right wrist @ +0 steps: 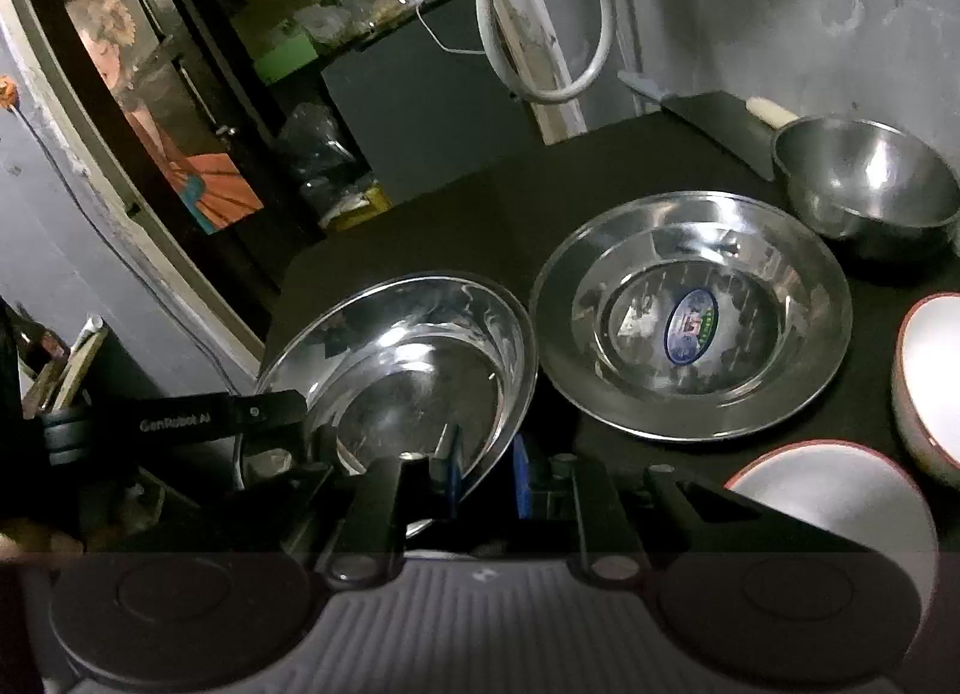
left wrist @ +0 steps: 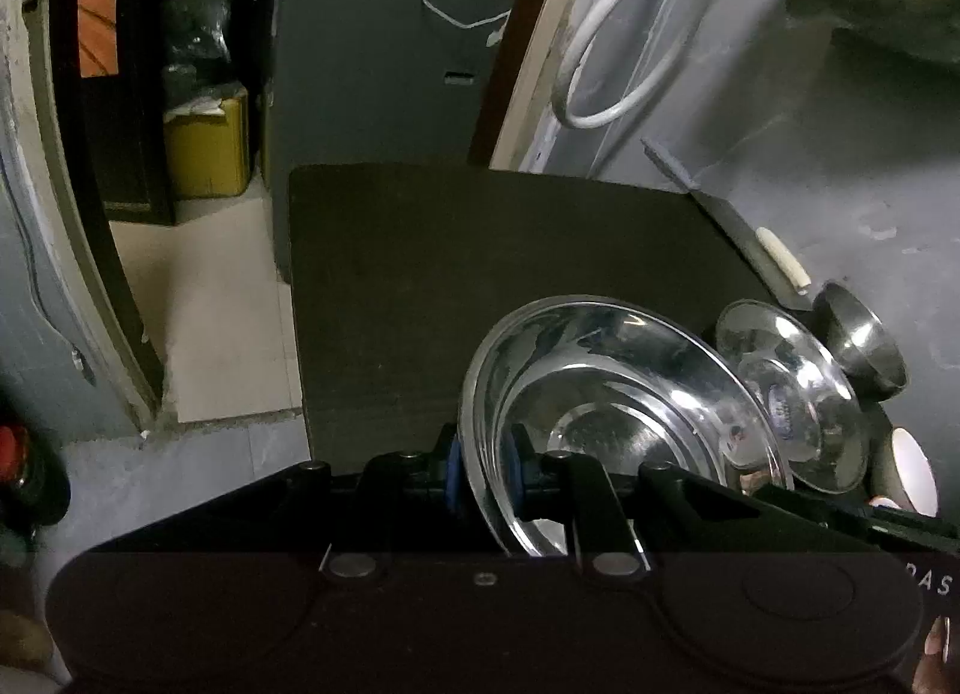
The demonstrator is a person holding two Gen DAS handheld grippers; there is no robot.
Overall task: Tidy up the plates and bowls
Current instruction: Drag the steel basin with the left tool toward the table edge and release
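Both tools, left (left wrist: pixel 483 469) and right (right wrist: pixel 483 475), clamp opposite rims of a tilted steel plate (right wrist: pixel 408 370) above the dark tabletop (right wrist: pixel 420 226), just left of a stickered plate (right wrist: pixel 690 316); thin, stiff, slick metal seems best pinched at the rim.

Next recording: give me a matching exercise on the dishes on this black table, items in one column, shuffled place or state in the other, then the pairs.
Items
1. plain steel plate
2. stickered steel plate
3. deep steel bowl
4. white bowls with red rims

States
A. far right, near the wall
B. flat on the table, blue label at centre
C. near right edge, pale inside
D. tilted, rim between both hand-held grippers' fingers

Pairs: 1-D, 2-B, 3-A, 4-C
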